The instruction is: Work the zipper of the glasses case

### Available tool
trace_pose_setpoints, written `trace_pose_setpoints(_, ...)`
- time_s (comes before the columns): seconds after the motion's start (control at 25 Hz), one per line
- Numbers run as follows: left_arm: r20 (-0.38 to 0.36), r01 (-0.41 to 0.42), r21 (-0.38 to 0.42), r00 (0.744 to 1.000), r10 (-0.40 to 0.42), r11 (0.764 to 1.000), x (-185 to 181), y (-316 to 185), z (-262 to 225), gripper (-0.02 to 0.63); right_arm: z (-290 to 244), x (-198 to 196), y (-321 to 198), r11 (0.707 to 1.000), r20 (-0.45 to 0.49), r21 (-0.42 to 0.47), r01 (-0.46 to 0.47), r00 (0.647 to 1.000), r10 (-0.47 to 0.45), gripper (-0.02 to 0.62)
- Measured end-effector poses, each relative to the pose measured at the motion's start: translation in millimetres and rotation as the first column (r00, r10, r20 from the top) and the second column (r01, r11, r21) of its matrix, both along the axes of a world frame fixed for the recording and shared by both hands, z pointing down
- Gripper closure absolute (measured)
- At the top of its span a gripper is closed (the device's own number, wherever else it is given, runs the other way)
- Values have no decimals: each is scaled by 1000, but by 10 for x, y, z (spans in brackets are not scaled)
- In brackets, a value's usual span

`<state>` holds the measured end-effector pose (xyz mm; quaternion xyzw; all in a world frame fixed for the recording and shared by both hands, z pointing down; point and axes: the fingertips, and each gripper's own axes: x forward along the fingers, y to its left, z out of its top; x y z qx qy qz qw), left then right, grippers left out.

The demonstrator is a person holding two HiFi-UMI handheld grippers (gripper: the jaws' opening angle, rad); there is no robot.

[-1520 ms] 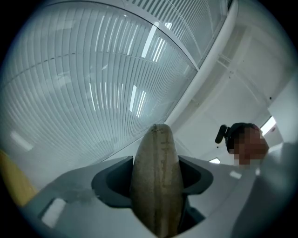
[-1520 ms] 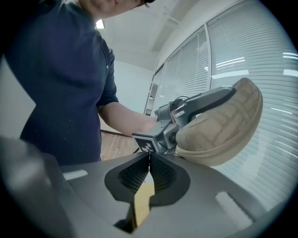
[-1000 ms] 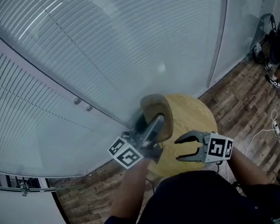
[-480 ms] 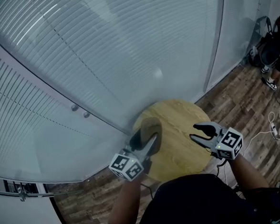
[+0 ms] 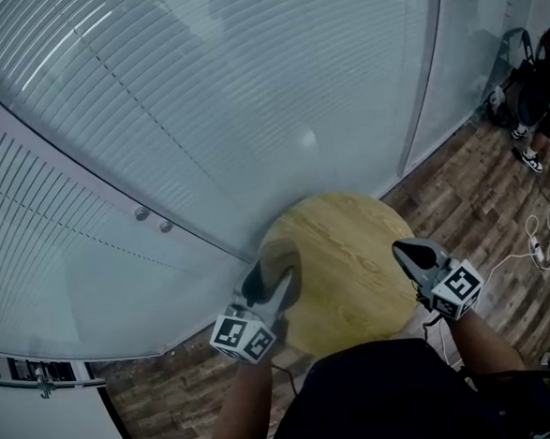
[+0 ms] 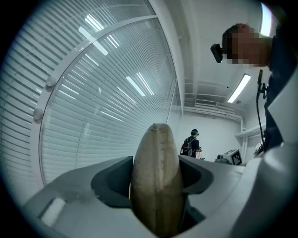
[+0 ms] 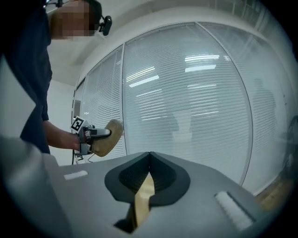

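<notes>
Here the left tongs [image 5: 278, 284] are clamped on the tan glasses case [image 5: 285, 257], holding it over the left edge of the round wooden bench [image 5: 353, 255]; whether it touches the top cannot be told. In the left gripper view the case stands on edge between the jaws, its seam running up the middle toward the camera, and no zip pull can be made out. The right tongs [image 5: 401, 247] sit well apart at the bench's right edge. Their jaws have just been closing and now meet at the tips with nothing between them. Only bench top lies between the two tongs. Just beyond the bench rises a glass wall with blinds [image 5: 248, 103], with two small round fittings [image 5: 153, 220] on its frame to the left. Wood plank floor [image 5: 480, 199] shows to the right, with a white cable [image 5: 531, 252] trailing over it, and another person [image 6: 191, 144] stands far off.
</notes>
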<state>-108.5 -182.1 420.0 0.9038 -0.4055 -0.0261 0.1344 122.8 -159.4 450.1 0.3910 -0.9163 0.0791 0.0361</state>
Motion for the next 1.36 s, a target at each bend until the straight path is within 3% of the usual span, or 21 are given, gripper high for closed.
trace_pose_setpoints(0.12,47,1,4,999,-1,1000,29,13,74,313,-11,125,-35,998,-4,37,-54,999,54,588)
trace_pose_setpoints(0.36,70,-1,22,998,-1,1000,-8,75,120,313,-75,91,-48,996,127,-44,-76,989,81,588)
trace_pose_setpoints(0.72,77,3,-11,997,-2,1000,-81,192,267,313,-20,-123,16,999,88,-30,-29,996,31,588)
trace_pose_setpoints(1.0,78,-25,-7,997,26,1000,-58,150,190,313,-53,-78,51,998,83,-30,-55,995,57,589)
trace_pose_setpoints(1.2,110,-66,-7,992,67,998,77,147,227,313,-63,15,111,998,64,33,-61,996,59,589)
trace_pose_setpoints(1.36,112,-96,-17,989,98,995,176,164,273,313,-52,86,103,996,71,17,-91,993,90,589)
